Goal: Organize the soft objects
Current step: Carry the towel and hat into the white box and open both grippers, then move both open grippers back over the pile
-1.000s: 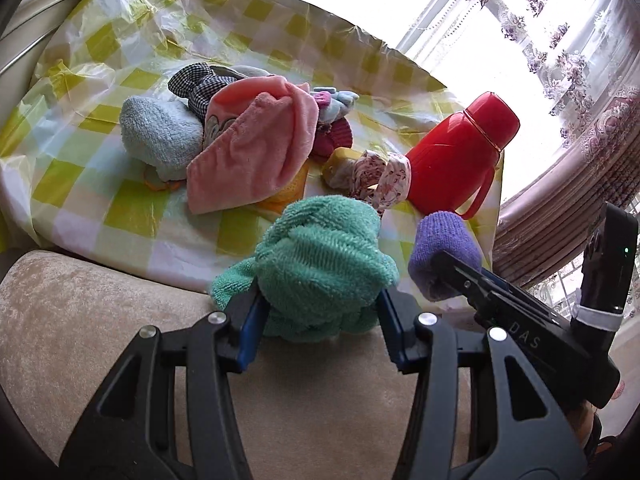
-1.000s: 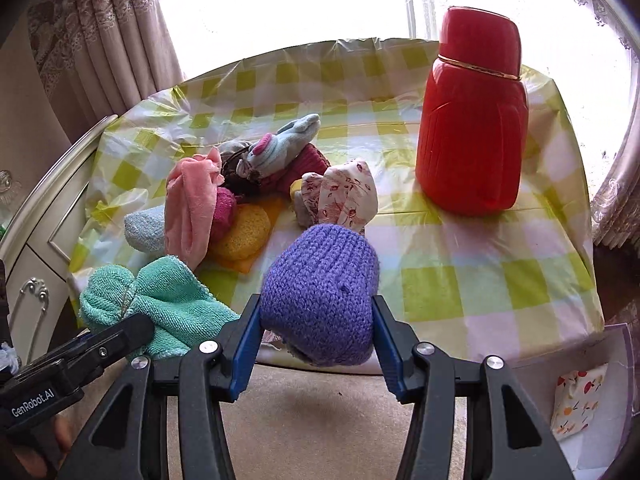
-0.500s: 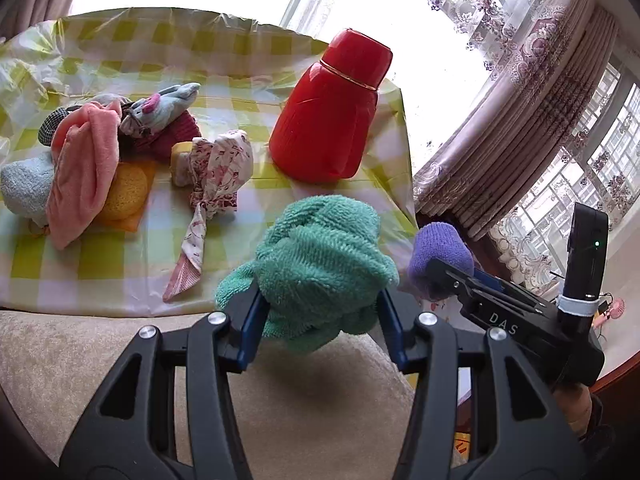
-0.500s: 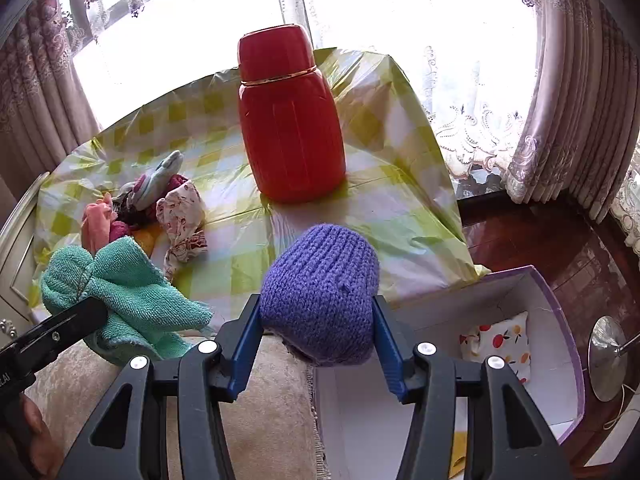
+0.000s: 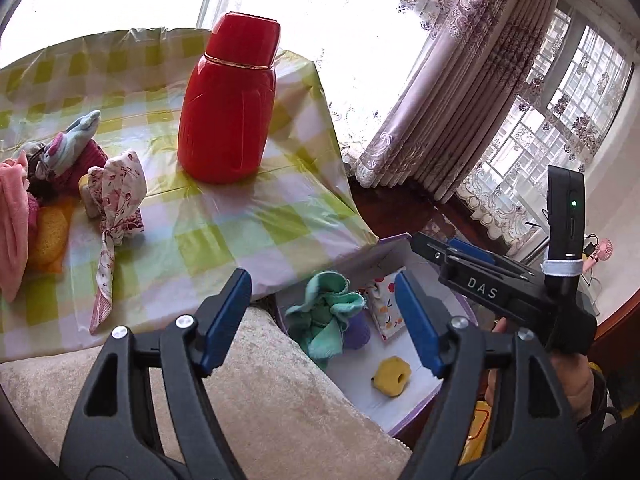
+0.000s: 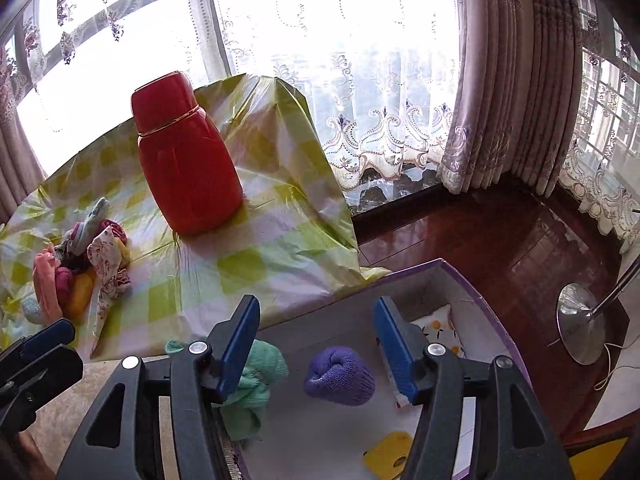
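Partly done: in the purple-rimmed box [image 6: 476, 280] beside the bench [image 5: 240, 216] already lie green towel [image 5: 326, 316], purple knit hat [image 6: 340, 376], fruit-print cloth [image 6: 438, 330] and yellow sponge [image 5: 390, 374]

Left on the bench (beside the red flask [image 5: 228, 108]): the pile of soft things [image 5: 60, 184], then left gripper [image 5: 324, 316] and right gripper [image 6: 318, 348], jaws apart, holding nothing

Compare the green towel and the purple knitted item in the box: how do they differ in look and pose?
The green towel is loose fluffy terry, crumpled with corners trailing; the purple knitted item is ribbed knit, rolled into a compact ball. The towel lies nearer the table, the knit mid-box. Both rest inside, free of any jaws.
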The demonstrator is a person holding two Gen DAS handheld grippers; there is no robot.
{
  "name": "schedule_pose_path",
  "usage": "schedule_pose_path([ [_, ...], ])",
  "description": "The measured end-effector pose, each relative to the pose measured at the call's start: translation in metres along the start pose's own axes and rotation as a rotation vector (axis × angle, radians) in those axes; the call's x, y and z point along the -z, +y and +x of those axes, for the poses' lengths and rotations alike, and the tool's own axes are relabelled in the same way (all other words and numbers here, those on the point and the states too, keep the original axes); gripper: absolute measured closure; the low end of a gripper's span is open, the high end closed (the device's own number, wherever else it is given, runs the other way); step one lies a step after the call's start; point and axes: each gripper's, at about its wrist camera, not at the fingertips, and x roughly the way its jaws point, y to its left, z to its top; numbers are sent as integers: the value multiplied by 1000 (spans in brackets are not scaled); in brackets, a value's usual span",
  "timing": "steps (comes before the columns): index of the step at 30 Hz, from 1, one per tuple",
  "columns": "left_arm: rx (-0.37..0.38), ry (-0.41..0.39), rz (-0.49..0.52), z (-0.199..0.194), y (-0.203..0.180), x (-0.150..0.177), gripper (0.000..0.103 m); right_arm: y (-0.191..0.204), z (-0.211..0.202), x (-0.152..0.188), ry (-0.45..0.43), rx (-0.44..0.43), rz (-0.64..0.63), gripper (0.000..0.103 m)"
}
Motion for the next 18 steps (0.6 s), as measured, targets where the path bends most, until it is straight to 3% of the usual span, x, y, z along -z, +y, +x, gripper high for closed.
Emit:
schedule_pose_path([
  [8,-41,-28,-50,-11,20,1,27,12,6,3,18,-29,-14,41],
  [18,-161,-107,-146,-40,76,3,27,59,6,1,9,-94,-106,41],
])
